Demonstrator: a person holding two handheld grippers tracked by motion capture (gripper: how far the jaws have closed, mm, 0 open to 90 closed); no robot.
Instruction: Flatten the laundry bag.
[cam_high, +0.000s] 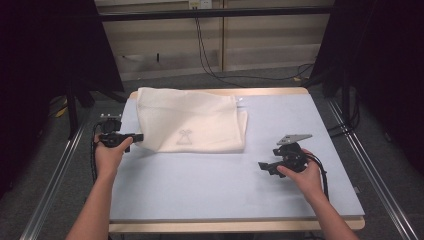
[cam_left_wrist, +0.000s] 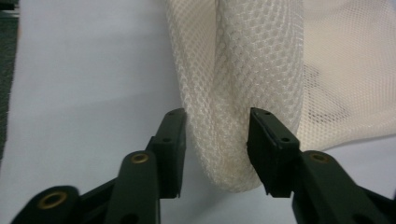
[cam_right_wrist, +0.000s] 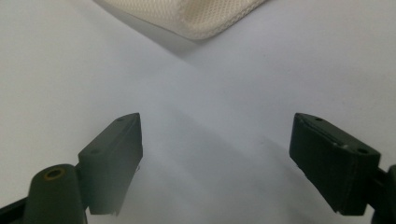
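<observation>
Here's the counter (cam_high: 215, 175), pale blue-grey on top, and on its far half lies the cream mesh bag (cam_high: 190, 122), folded over on itself and flat, with a faint printed emblem near its front edge. Its near left corner points toward the person's left hand.

The left gripper (cam_high: 137, 136) sits right at that near left corner of the bag. From the left gripper view, a rolled fold of the mesh bag (cam_left_wrist: 243, 93) runs up between the 2 black fingers (cam_left_wrist: 170, 140). The fingers stand partly apart: the right one lies against the fold, the left one sits just beside it, and whether that left pad actually presses the mesh can't be told for sure. The fold keeps its rounded shape and isn't pinched flat. The bottom of the fold rests on the counter.

Over to the other side. The right gripper (cam_high: 265, 167) is held in the person's right hand near the counter's right side, well apart from the bag, with its grey 3-cornered plate on top and a cable trailing back along the wrist. In the right gripper view its fingers (cam_right_wrist: 114, 154) are wide apart with bare counter between them and nothing gripped. A corner of the mesh bag (cam_right_wrist: 196, 16) shows at the top of that view, well ahead of the fingertips.

Both forearms come in from the near edge, 1 at each side.
</observation>
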